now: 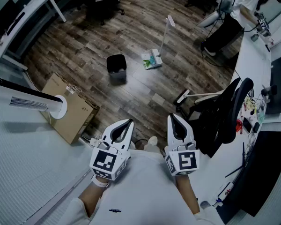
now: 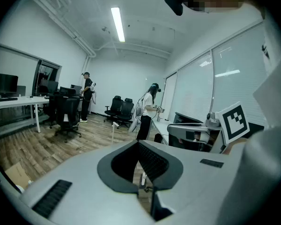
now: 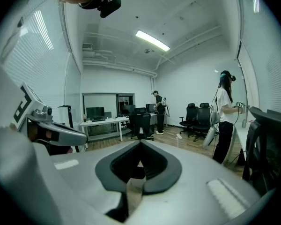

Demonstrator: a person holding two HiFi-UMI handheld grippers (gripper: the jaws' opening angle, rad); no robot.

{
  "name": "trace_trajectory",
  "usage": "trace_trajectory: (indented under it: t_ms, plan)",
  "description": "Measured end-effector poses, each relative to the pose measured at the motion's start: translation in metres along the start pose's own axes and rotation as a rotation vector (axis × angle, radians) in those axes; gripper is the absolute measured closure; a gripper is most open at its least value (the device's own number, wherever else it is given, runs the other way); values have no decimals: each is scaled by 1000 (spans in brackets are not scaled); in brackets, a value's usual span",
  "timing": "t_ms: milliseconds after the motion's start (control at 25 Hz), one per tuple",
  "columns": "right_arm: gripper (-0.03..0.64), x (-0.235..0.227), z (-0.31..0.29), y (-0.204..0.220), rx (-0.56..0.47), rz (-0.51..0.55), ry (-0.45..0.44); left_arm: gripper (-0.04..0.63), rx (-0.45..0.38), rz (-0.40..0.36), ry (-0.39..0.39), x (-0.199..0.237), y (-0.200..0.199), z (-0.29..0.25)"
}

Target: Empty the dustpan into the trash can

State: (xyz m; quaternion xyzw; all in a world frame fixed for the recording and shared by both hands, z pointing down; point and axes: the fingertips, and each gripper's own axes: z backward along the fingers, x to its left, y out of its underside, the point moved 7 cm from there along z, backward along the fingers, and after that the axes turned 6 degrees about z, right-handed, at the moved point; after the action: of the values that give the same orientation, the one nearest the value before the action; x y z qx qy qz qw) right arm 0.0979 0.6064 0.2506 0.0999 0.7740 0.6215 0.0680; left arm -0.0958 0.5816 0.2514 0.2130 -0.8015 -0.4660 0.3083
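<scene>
A small black trash can [image 1: 116, 65] stands on the wood floor ahead of me. To its right stands a white dustpan [image 1: 152, 60] with a tall upright handle [image 1: 165, 34] and light scraps in it. That handle also shows far off in the left gripper view [image 2: 113, 130] and in the right gripper view [image 3: 178, 138]. My left gripper [image 1: 129, 122] and right gripper [image 1: 171, 117] are held side by side close to my body, far short of both things. Both are shut with nothing between the jaws, as the left gripper view [image 2: 138, 143] and the right gripper view [image 3: 140, 142] show.
A cardboard box [image 1: 70, 109] and a white tower fan [image 1: 28, 102] sit at my left. A black office chair [image 1: 227, 111] and a white long-handled thing [image 1: 196, 96] are at my right, beside a long desk [image 1: 255, 69]. A person [image 1: 234, 13] stands at the far right.
</scene>
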Motion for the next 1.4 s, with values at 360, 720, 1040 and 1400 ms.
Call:
trace_trajectory:
  t_ms: [360,720,1040,1400]
  plan:
    - [604,38,-20,-7,1,-26,13,588,-48,7,-21,42,-8,13]
    - [604,61,-18,-5,-14,-89,33,588,-42,32,17,53,-5,24]
    - [604,95,-32,-4,-11,-67,30,588,-59,42,5,87,-1,47]
    - [604,124,-37,-5,-6,-58,88,588,-56,73,29,117,5,68]
